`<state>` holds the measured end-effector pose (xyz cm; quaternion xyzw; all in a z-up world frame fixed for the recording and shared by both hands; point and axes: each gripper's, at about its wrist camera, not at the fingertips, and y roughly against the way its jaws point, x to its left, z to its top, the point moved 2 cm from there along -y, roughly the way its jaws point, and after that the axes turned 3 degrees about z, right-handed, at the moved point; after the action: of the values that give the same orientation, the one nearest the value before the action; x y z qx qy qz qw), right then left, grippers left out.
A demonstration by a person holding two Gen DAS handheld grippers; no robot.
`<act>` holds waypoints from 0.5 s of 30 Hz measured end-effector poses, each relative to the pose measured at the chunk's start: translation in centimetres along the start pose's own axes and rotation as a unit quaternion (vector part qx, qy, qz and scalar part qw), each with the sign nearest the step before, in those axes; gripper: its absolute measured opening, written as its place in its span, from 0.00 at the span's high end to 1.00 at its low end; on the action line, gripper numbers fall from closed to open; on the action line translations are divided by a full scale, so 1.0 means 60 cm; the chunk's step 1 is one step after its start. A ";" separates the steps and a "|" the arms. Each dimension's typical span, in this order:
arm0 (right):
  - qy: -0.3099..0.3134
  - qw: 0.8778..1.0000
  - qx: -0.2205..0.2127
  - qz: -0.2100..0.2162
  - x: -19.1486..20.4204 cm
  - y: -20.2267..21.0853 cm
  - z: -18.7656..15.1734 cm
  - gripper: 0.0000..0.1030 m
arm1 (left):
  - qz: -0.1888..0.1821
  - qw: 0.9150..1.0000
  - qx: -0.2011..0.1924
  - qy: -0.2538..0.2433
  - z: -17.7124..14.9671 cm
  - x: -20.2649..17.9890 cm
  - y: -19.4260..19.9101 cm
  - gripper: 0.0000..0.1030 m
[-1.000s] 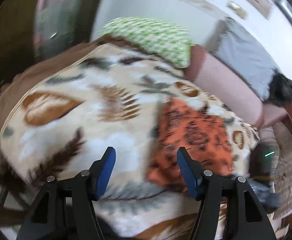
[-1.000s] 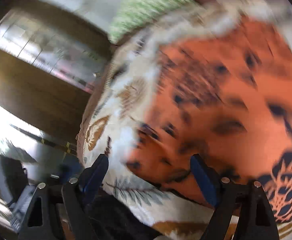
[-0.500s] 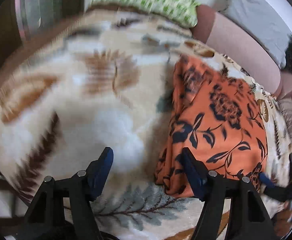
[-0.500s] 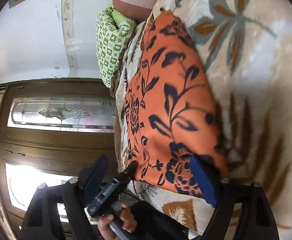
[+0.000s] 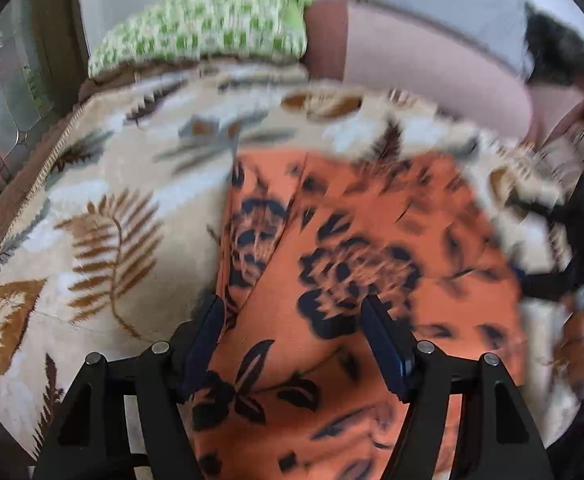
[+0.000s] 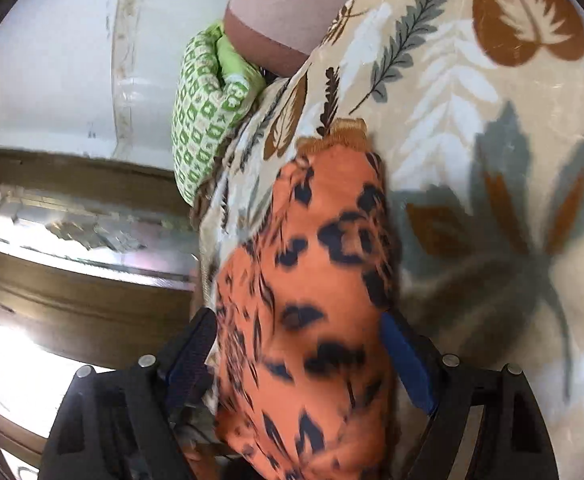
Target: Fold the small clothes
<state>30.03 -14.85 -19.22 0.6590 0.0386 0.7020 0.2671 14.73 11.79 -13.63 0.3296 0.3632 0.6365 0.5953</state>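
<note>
Garment: orange floral, on leaf-print blanket. Left gripper, right gripper newly arrived astride it, jaws spread, nothing pinched. Fold not begun.

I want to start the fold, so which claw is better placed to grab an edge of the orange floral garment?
Probably the left claw: it is open, with the orange garment's left edge just inside one finger. The right claw straddles the garment's width.

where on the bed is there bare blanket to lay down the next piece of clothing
Bare leaf-print blanket lies left of the orange floral garment in the left wrist view, running up to the green checked pillow. In the right wrist view another wide bare stretch lies right of the garment. The crowded part is the garment itself, with both grippers over it.
</note>
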 end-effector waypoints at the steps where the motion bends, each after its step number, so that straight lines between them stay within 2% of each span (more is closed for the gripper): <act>1: -0.012 1.000 0.003 -0.004 -0.010 -0.012 0.012 0.16 | 0.000 1.000 0.007 0.000 -0.003 0.001 -0.010 0.28; 2: -0.024 1.000 0.006 -0.005 -0.019 -0.023 0.022 0.16 | -0.002 1.000 0.002 0.003 -0.005 0.002 -0.013 0.27; 4: -0.011 1.000 0.011 -0.022 -0.016 -0.037 0.028 0.34 | -0.002 1.000 0.000 0.010 -0.006 0.008 -0.016 0.23; 5: -0.001 0.999 0.012 -0.041 -0.009 -0.035 0.026 0.66 | -0.008 1.000 0.002 0.016 -0.006 0.012 -0.018 0.23; 6: 0.017 0.998 0.002 -0.059 0.006 -0.026 0.021 0.70 | -0.011 1.000 0.003 0.018 -0.009 0.016 -0.022 0.20; 8: 0.070 0.991 -0.022 -0.108 0.034 -0.016 0.011 0.73 | -0.022 1.000 0.001 0.019 -0.010 0.021 -0.025 0.18; 9: 0.065 0.989 -0.019 -0.131 0.018 -0.022 0.013 0.73 | -0.026 0.999 0.003 0.021 -0.010 0.020 -0.028 0.16; 10: 0.028 0.988 -0.006 -0.151 -0.022 -0.036 0.017 0.73 | -0.029 0.999 0.009 0.024 -0.008 0.017 -0.032 0.16; 11: 0.000 0.991 -0.008 -0.133 -0.042 -0.037 0.020 0.72 | -0.024 0.999 0.012 0.027 -0.005 0.014 -0.031 0.16; 12: -0.002 0.993 -0.019 -0.114 -0.037 -0.029 0.020 0.72 | -0.019 0.999 0.011 0.028 -0.004 0.016 -0.027 0.16; 14: 0.037 0.992 -0.033 -0.113 0.000 -0.011 0.012 0.69 | -0.004 1.000 -0.003 0.017 -0.005 0.010 -0.008 0.17; 15: 0.042 0.992 -0.036 -0.113 0.009 0.000 0.009 0.62 | 0.002 1.000 -0.007 0.009 -0.007 0.008 -0.002 0.17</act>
<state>30.54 -14.77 -18.67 0.6100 0.0990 0.6955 0.3666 14.42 12.25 -13.94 0.3204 0.3629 0.6435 0.5928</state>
